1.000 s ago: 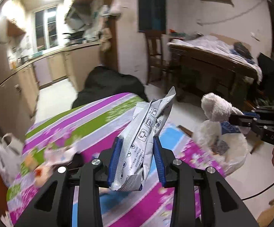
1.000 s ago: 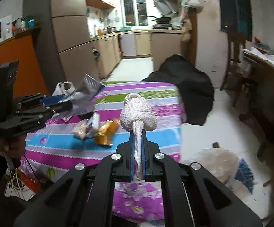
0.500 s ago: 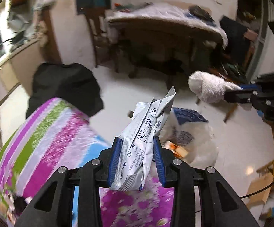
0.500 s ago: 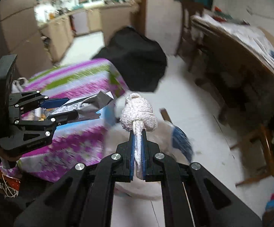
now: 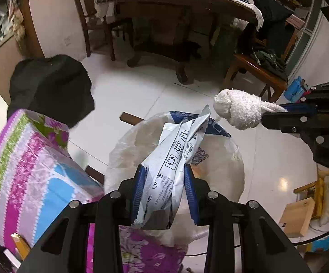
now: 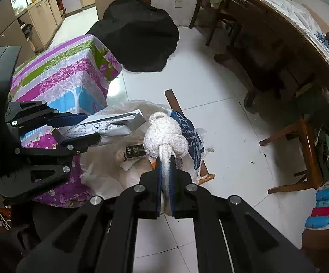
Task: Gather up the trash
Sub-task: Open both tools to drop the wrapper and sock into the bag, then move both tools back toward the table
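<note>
While both grippers hang over the plastic bag (image 5: 128, 150), left fingers (image 5: 139, 186) clamp a silver wrapper (image 5: 175, 159); right fingers (image 6: 158, 177) pinch a knotted white cloth (image 6: 164, 134).

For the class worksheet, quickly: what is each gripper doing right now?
Left gripper: closed on the silver wrapper, above the white plastic bag.
Right gripper: shut on the knotted white cloth, above the same bag.
</note>
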Available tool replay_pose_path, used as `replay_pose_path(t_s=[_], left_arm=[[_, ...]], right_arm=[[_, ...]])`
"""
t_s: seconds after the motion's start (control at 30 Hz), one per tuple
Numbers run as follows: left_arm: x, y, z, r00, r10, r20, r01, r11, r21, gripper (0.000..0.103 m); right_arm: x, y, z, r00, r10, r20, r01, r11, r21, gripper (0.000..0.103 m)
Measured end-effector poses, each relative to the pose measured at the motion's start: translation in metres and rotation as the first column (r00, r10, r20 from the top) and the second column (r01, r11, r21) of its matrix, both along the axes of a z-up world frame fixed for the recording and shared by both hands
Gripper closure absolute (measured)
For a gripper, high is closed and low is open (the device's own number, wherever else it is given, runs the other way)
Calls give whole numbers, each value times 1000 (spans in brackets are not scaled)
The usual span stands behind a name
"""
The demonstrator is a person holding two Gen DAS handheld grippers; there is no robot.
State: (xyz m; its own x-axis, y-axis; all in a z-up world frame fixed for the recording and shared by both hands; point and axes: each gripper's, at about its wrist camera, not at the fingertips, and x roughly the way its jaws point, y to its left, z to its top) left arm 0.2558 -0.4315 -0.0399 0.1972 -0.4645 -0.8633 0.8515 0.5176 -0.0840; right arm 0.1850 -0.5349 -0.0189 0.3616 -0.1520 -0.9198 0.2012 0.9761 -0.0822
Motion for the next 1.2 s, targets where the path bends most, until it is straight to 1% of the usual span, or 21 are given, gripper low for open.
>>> replay_pose_path(t_s=[0.1,0.17,0.3,0.47,0.6,0.7,0.8,0.87,0.93,1.0,1.03,1.07,1.2], left_arm=[[7,-5,-10,998,21,-55,-21,1000,-5,67],[9,-7,-14,997,29,-74,-29,1000,-6,67],[9,-11,-21,996,37,-85,-37,999,1,67],[16,-12,-27,992,76,-98,-76,997,4,67],[25,-13,-29,980,139,-142,-141,990,-8,67],[28,-13,-29,974,164,-153,-168,986,-14,67],[37,-12,-31,955,197,-222,-209,977,-35,66],[42,-12,-34,943,210,-259,-228,973,-41,61],[45,-10,-38,935,228,-273,-246,969,-33,60],[46,-7,-40,935,232,-268,-247,969,-26,59],[46,-6,-40,937,234,-260,-249,968,-25,59],[46,-5,-40,938,236,-252,-250,968,-25,59],[43,-1,-36,951,223,-216,-235,972,-30,59]], right_arm=[[1,-4,-2,1000,-2,-9,2,1000,1,99],[1,-7,-3,1000,0,-16,0,1000,-1,99],[2,-10,-8,999,1,-34,-2,1000,-4,99],[4,-14,-14,998,-3,-61,3,1000,0,99],[4,-15,-19,997,-1,-78,1,1000,4,99],[6,-15,-21,996,2,-84,-1,1000,5,99],[8,-14,-22,997,2,-79,-1,1000,4,98],[10,-15,-23,997,-7,-72,8,1000,13,98],[12,-15,-25,998,-3,-69,4,1000,12,95],[13,-14,-26,998,-4,-68,5,1000,13,86],[13,-13,-26,998,-4,-67,5,1000,16,83],[13,-13,-26,998,-4,-63,5,1000,16,77],[12,-11,-26,999,0,-51,1,1000,17,76]])
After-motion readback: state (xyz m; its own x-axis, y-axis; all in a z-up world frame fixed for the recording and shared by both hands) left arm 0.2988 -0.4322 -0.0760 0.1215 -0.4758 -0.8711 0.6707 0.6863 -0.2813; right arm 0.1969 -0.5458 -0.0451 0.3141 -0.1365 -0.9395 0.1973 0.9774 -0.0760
